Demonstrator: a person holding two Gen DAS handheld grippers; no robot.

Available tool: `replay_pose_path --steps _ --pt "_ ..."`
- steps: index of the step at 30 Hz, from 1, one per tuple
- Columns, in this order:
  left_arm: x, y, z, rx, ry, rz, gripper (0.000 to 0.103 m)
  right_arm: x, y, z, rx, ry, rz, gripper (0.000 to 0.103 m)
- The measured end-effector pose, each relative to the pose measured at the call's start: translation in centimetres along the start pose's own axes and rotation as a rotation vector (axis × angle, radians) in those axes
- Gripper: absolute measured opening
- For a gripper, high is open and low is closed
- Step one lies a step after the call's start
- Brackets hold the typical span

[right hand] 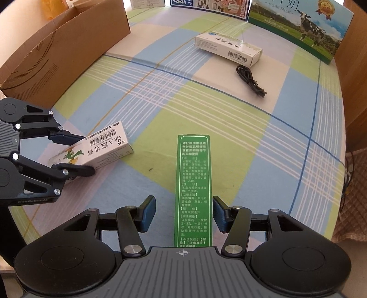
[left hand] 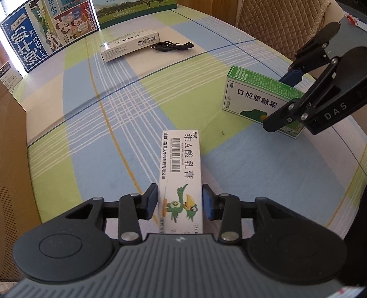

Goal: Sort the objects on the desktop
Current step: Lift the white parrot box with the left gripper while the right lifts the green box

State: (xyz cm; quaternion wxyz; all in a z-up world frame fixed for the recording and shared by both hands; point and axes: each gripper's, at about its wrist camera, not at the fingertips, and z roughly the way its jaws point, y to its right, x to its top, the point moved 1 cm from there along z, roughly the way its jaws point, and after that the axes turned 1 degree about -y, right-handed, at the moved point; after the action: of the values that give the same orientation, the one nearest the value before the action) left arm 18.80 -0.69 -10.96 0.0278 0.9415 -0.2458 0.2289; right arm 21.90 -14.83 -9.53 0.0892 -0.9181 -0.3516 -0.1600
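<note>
Flanking open tablecloth (right hand: 206,110): left claw (left hand: 180,202) clenched on white box (left hand: 181,169), right claw (right hand: 183,214) released astride green box (right hand: 193,183).

Sunlit table under a blue, green and cream checked cloth (right hand: 206,96), quilted tan chair back (left hand: 282,20) behind.

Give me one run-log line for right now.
left hand-held gripper: shut on white box | right hand-held gripper: open around green box | cable: untouched

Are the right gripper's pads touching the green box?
Apart. The right wrist view shows the right gripper straddling the green box, with tablecloth visible between each pad and the box.
</note>
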Motion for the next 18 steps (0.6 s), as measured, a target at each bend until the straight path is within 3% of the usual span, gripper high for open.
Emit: replay_pose_path --steps 14,16,18 --pt "-0.6 0.6 -0.5 0.006 0.01 0.012 0.033 0.4 -0.9 1.0 -0.044 -0.036 -0.004 0.049" --pt "-0.7 0.7 -0.5 0.004 0.012 0.008 0.033 0.4 -1.0 1.1 -0.058 -0.042 -0.014 0.046" --pt "-0.7 0.7 -0.6 0.004 0.014 0.003 0.033 0.4 -1.1 1.2 -0.07 -0.047 -0.017 0.031"
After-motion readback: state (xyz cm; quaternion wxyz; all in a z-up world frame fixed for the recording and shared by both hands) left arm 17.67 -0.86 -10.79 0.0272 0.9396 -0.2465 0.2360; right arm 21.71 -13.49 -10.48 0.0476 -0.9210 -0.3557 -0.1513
